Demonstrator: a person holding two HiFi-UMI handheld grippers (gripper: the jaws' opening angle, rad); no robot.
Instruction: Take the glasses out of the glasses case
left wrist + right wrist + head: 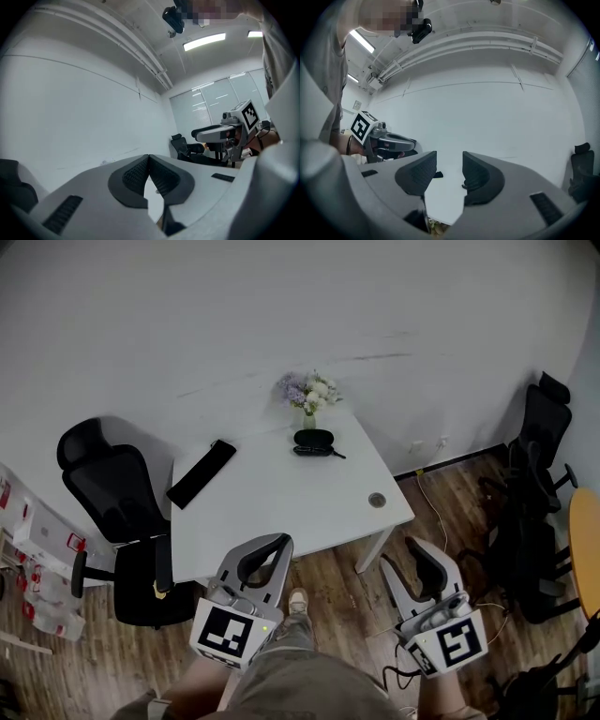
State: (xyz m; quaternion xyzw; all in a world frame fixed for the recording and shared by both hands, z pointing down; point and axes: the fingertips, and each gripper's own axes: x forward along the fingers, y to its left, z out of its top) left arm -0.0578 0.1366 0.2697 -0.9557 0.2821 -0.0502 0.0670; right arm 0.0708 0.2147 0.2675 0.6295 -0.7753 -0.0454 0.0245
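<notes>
A black oval glasses case [313,437] lies closed at the far side of the white table [281,502], just in front of a flower vase. A dark pair of glasses [317,452] rests on the table right next to the case, one temple pointing right. Both grippers hang below the near table edge, well short of the case. My left gripper [281,543] has its jaws shut with nothing between them, the tips meeting in the left gripper view [149,157]. My right gripper [405,557] stands open and empty, its pads apart in the right gripper view [449,165].
A small vase of pale flowers [307,395] stands behind the case. A long black flat object [202,472] lies at the table's left side, and a round cable port [377,500] sits near the right edge. Black office chairs stand left [117,493] and right [539,442].
</notes>
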